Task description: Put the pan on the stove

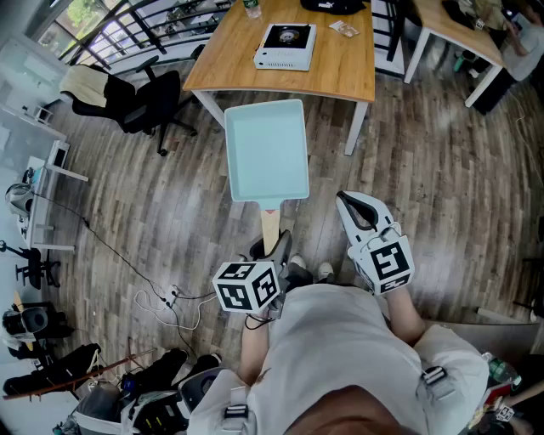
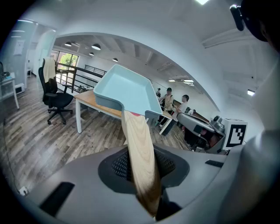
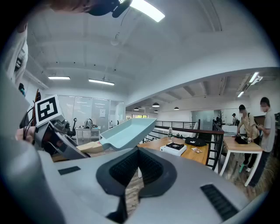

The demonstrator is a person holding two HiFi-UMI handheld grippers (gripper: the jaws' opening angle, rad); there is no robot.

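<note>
Pale-blue pan point(image 1: 267, 151) is hanging above the floor, long axis pointing toward the table point(image 1: 340, 72). Left gripper point(image 1: 272, 244) is clamping its wooden handle point(image 1: 269, 223). Right gripper point(image 1: 357, 208) is sitting closed, empty.

Head view: the pan point(image 1: 267, 151)'s wooden handle point(image 1: 269, 225) is running under the left gripper point(image 1: 274, 246)'s marker cube point(image 1: 246, 287) at six o'clock, hiding its near end. At twelve o'clock, the frame edge is cutting off a black bag point(image 1: 333, 5). Left gripper view: the pan is covering much of the table point(image 2: 87, 99) at ten o'clock.
</note>
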